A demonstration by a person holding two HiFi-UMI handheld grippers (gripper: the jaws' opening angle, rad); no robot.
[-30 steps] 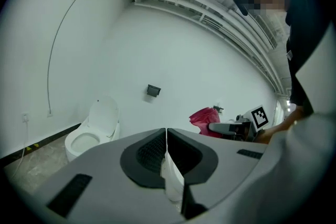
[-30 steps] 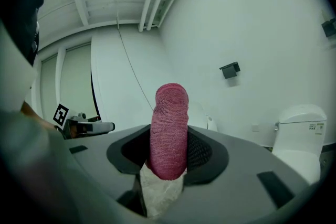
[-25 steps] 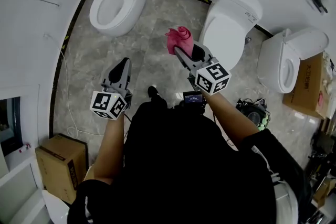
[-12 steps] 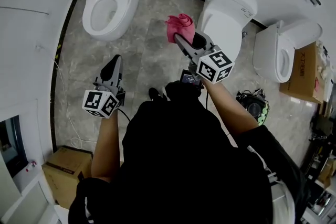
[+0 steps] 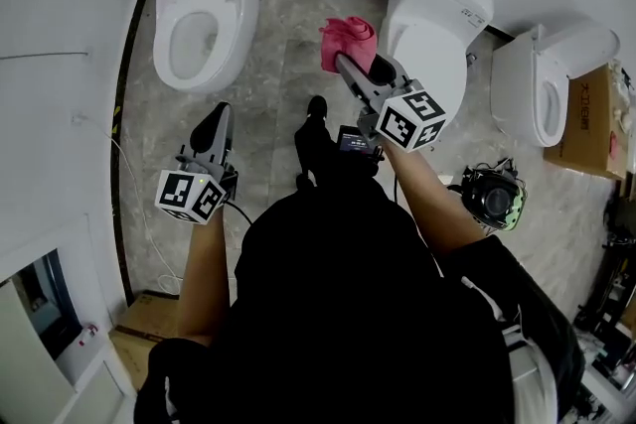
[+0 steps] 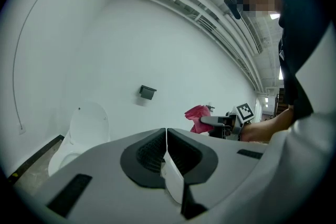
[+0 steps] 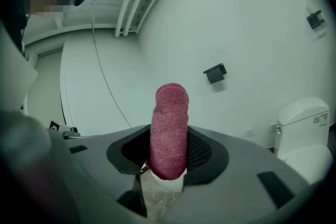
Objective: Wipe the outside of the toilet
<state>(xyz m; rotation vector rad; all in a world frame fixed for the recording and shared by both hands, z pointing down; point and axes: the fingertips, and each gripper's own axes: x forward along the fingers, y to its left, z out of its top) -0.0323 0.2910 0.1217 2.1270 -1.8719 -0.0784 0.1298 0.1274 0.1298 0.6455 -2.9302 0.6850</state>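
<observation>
The lidded toilet [image 5: 437, 25] sits at the upper centre-right of the head view, lid down, white shell waiting, and here comes the pink cloth [image 5: 348, 43], hanging just beside its left flank! The right gripper [image 5: 348, 67] has it: the jaws are clamped hard on the rolled cloth, which pokes up between them in the right gripper view, with the toilet off at that frame's right edge. So cloth and porcelain look apart, no contact yet by my reading. The left gripper [image 5: 219, 119] hangs low at centre-left over the marble floor [image 5: 268, 124], jaws pressed together with nothing between them. An open-seated toilet [image 5: 199, 10] stands at the upper left and a third toilet [image 5: 552, 94] at the right; neither is in play. This looks like the approach, wiping not begun. The next move calls for swinging the cloth rightward and down until it presses flat on the shell, then dragging it along the curve with steady pressure and a grip firm enough that the roll doesn't slip out.
</observation>
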